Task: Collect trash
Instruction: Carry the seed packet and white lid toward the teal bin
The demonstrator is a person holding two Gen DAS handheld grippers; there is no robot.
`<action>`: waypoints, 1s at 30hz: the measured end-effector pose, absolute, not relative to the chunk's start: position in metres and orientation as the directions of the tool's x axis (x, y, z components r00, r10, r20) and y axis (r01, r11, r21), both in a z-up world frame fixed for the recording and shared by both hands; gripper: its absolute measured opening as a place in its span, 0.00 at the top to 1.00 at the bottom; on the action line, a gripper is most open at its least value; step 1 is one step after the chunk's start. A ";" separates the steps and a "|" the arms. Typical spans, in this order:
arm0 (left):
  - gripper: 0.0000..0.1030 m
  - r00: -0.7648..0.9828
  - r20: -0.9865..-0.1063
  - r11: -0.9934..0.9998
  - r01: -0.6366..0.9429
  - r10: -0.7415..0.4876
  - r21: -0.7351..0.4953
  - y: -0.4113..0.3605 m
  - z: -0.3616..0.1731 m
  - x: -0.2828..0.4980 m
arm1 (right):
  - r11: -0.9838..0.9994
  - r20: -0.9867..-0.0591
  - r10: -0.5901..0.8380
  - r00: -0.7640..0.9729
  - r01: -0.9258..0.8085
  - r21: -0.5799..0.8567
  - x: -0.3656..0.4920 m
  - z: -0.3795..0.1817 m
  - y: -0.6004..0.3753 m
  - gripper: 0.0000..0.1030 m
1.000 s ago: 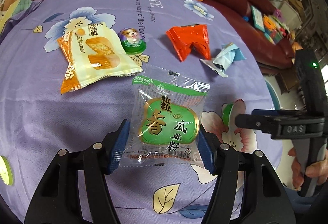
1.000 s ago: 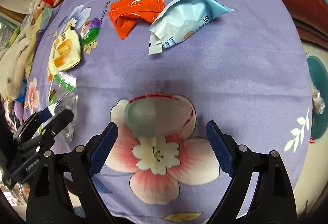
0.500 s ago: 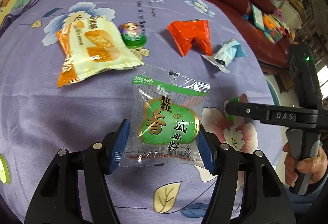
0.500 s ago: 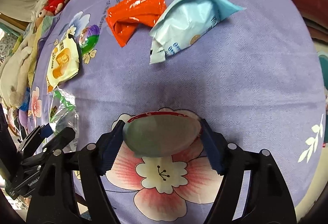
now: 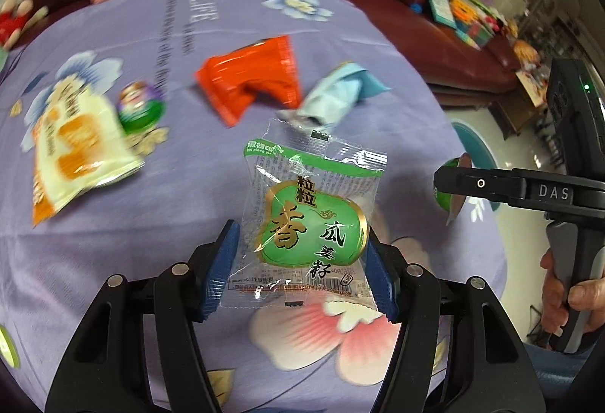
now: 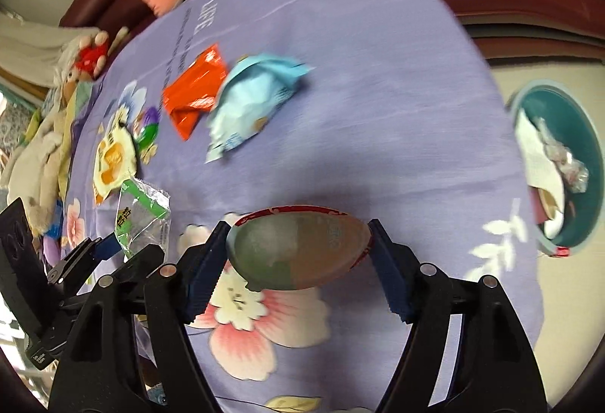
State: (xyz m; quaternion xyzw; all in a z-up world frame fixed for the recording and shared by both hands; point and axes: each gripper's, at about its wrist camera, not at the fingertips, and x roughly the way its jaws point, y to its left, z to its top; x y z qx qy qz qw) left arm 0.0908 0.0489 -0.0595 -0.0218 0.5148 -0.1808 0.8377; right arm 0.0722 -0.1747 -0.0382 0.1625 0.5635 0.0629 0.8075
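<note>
Left gripper (image 5: 300,262) clenched on a clear green-printed snack packet (image 5: 310,220), lifted above the purple floral worktop (image 5: 181,224). Right gripper (image 6: 298,258) grasps a round foil lid (image 6: 298,250), pads pressing both its edges, held clear of the cloth. Orange wrapper (image 5: 251,84), pale blue wrapper (image 5: 336,97) and yellow packet (image 5: 75,144) lie on the worktop; teal bin (image 6: 582,133) stands beside it.
</note>
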 end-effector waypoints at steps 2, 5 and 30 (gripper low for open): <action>0.38 0.400 -0.855 0.927 0.304 -0.332 -0.218 0.032 -0.057 0.093 | 0.937 -0.886 0.277 0.371 0.101 0.335 0.068 -0.035 -0.192 0.33; 0.38 0.393 -0.854 0.917 0.339 -0.342 -0.211 0.008 -0.053 0.097 | 0.929 -0.878 0.268 0.398 0.137 0.345 0.061 -0.029 -0.221 0.33; 0.38 0.236 -0.878 0.753 0.631 -0.416 -0.187 -0.259 -0.055 0.126 | 0.774 -0.816 0.121 0.565 0.461 0.434 -0.014 -0.016 -0.472 0.32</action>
